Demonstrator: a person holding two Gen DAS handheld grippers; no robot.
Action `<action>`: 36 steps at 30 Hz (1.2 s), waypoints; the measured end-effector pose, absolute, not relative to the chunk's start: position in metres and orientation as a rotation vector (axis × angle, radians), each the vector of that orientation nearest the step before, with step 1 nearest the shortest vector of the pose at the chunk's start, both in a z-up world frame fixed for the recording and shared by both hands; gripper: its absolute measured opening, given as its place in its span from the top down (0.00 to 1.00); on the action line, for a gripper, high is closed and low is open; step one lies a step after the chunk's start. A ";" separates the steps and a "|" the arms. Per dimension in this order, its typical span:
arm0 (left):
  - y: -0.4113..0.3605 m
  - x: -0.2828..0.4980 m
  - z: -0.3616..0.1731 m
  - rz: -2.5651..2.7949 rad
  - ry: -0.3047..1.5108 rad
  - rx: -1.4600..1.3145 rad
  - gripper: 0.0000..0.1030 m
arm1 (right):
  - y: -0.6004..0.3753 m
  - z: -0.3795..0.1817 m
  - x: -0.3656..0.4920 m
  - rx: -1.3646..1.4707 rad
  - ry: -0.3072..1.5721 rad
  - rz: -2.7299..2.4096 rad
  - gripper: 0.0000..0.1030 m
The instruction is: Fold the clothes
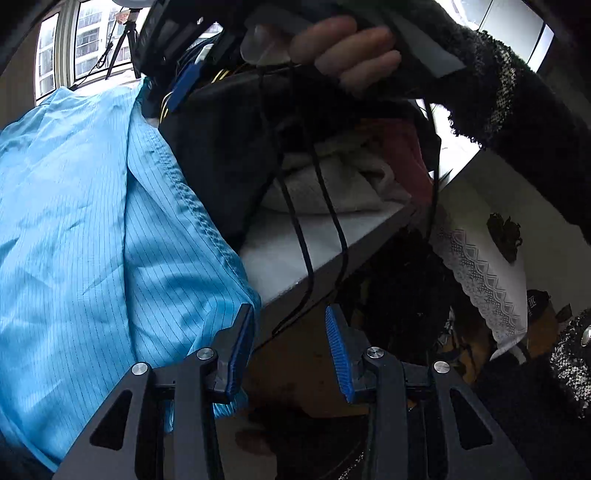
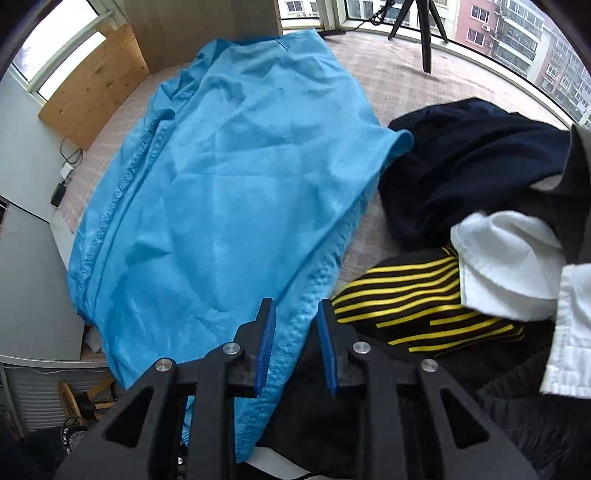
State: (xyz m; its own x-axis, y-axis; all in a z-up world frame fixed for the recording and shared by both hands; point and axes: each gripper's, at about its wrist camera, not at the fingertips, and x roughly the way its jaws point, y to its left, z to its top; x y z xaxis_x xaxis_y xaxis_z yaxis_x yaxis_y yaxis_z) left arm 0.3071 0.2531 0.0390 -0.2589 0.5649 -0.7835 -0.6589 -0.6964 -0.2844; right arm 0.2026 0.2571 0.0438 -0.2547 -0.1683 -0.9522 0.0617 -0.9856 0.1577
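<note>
- Black two-finger left gripper (image 1: pixel 291 354), with blue ribbed pads, is pointing steeply downward in the left wrist view; its jaws are standing apart with nothing between them, and the left pad is sitting just beside the lower corner of a light blue pinstriped garment (image 1: pixel 103 221).
- That garment is lying spread over a pinkish textured bed surface (image 2: pixel 388 74), with its corner hanging over the white table edge (image 1: pixel 295 251).
- Black cables (image 1: pixel 325 206) are dangling in front of the left gripper, running down from the other device.
- A person's hand (image 1: pixel 347 51) in a fuzzy black sleeve (image 1: pixel 509 103) is gripping the handle of the right device at the top of the left wrist view, with fingers curled around it and the forearm slanting down to the right.
- In the right wrist view, the right gripper (image 2: pixel 297 343) is pointing almost straight down; its jaws are parted a little, and the stitched hem of the blue garment is lying between the pads, though whether they are pressing it is unclear.
- Beside the garment, a heap of clothes is sitting: a dark navy garment (image 2: pixel 472 158), a white cloth (image 2: pixel 509 258) and a black-and-yellow striped fabric (image 2: pixel 424 302).
- A black tripod (image 2: pixel 421 22) is standing by the windows.
</note>
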 end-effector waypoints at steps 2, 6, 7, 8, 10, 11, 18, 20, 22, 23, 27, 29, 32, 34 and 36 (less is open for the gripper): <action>0.237 0.315 0.048 2.040 0.107 -1.197 0.64 | 0.269 0.018 0.214 1.916 -0.098 -2.362 0.82; 0.183 0.320 0.066 2.187 0.104 -1.215 0.64 | 0.286 0.006 0.240 1.967 0.208 -2.388 1.00; 0.169 0.319 0.069 2.239 0.117 -1.222 0.64 | 0.286 0.006 0.246 1.969 0.306 -2.393 1.00; 0.154 0.318 0.072 2.291 0.129 -1.228 0.64 | 0.287 0.006 0.251 1.971 0.401 -2.396 1.00; 0.127 0.313 0.073 2.415 0.167 -1.257 0.62 | 0.301 0.010 0.249 2.008 0.427 -2.450 1.00; 0.114 0.309 0.071 2.474 0.173 -1.280 0.62 | 0.308 0.013 0.248 2.027 0.441 -2.477 1.00; 0.068 0.295 0.042 2.645 0.028 -1.448 0.61 | 0.261 0.052 0.255 1.913 0.422 -2.472 0.89; 0.070 0.300 0.042 2.641 -0.029 -1.434 0.61 | 0.239 0.079 0.256 1.772 0.303 -2.469 0.70; 0.090 0.306 0.042 2.594 -0.019 -1.399 0.61 | 0.225 0.098 0.247 1.685 0.203 -2.471 0.62; 0.100 0.310 0.042 2.570 -0.014 -1.381 0.60 | 0.218 0.105 0.240 1.652 0.158 -2.469 0.62; 0.159 0.315 0.028 2.473 0.151 -1.338 0.56 | 0.199 0.078 0.199 1.697 -0.157 -2.197 0.62; 0.177 0.315 0.024 2.464 0.216 -1.315 0.56 | 0.192 0.048 0.197 1.803 -0.093 -2.171 0.62; 0.197 0.316 0.019 2.490 0.348 -1.278 0.56 | 0.201 0.014 0.209 1.952 -0.020 -2.161 0.62; 0.202 0.316 0.017 2.516 0.419 -1.254 0.55 | 0.218 0.005 0.222 2.018 0.019 -2.193 0.62; 0.204 0.313 0.015 2.538 0.457 -1.252 0.55 | 0.235 0.008 0.230 2.016 -0.062 -2.193 0.62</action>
State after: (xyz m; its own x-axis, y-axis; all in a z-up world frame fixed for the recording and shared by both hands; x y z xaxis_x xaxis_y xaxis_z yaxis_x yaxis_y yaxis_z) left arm 0.3127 0.2042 0.0152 -0.5880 0.1036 -0.8022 -0.3770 -0.9126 0.1585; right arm 0.2297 0.2353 0.0081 -0.0774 -0.1468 -0.9861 0.0907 -0.9860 0.1397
